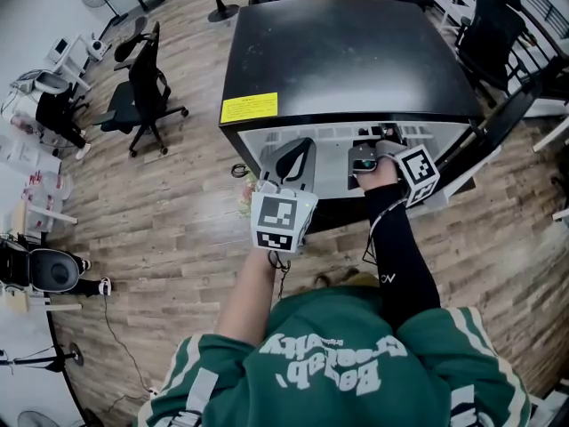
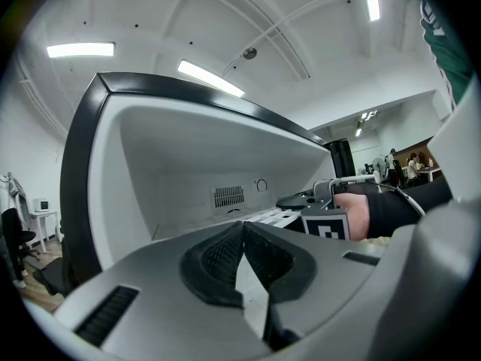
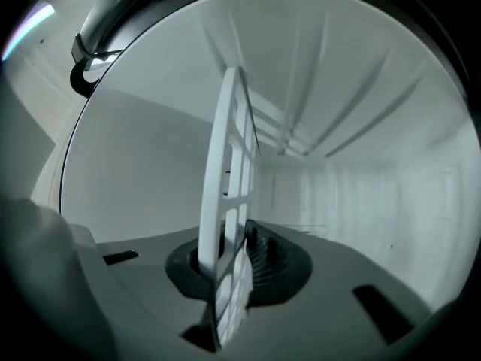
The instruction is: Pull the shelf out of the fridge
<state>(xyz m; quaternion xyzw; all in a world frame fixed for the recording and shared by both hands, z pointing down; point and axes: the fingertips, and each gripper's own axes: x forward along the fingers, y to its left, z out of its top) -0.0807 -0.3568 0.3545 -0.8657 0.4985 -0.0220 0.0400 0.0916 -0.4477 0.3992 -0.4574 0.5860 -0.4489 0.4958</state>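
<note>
Fridge [image 1: 347, 52] standing open at the head view's upper centre. Right hand-held gripper [image 3: 229, 258] is clamping the edge of the white shelf [image 3: 225, 164] inside it. Left hand-held gripper [image 2: 242, 254] is hovering in front, jaws together, empty. Grasp looks done; pulling out seems left to do.

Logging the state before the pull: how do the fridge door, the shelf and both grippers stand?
fridge door: open.
shelf: inside the fridge, clamped at its edge.
right gripper: shut on shelf.
left gripper: shut, empty.
</note>
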